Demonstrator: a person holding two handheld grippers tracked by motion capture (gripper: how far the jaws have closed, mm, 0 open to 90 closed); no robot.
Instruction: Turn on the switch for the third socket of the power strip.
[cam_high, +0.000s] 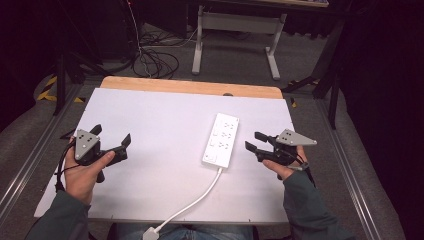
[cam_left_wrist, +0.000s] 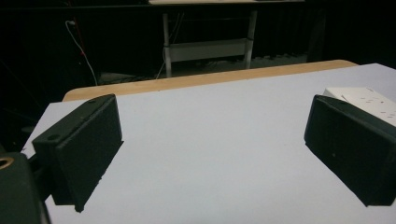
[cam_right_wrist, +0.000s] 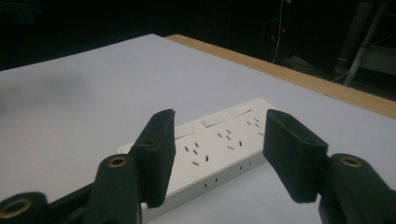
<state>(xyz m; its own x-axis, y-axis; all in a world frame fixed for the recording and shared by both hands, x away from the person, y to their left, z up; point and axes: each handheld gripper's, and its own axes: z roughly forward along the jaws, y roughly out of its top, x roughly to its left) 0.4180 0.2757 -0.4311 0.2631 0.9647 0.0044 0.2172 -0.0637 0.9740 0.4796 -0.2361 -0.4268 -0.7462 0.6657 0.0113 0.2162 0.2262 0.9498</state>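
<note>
We count two tools and one object on the counter (cam_high: 165, 115), whose white sheet covers all but a strip of bare wood along the far edge. The left hand-held gripper (cam_high: 111, 137) is held by the left hand (cam_high: 85, 170) near the left side of the sheet, its jaws spread wide with nothing between them; in the left gripper view they stand far apart over bare white surface. The right hand-held gripper (cam_high: 256, 141) sits in the right hand (cam_high: 286, 162), its jaws also spread and empty, pointing at the power strip (cam_high: 221, 140) just beside them without touching it. The power strip is one white bar lying right of centre, long axis running away from us, with three groups of sockets, each paired with a flat rocker switch in the right gripper view. Its white cable (cam_high: 192, 202) curves off the near edge to a plug (cam_high: 150, 233) cut off at the bottom of the high view. The left gripper view catches only a corner of the strip behind one jaw.
</note>
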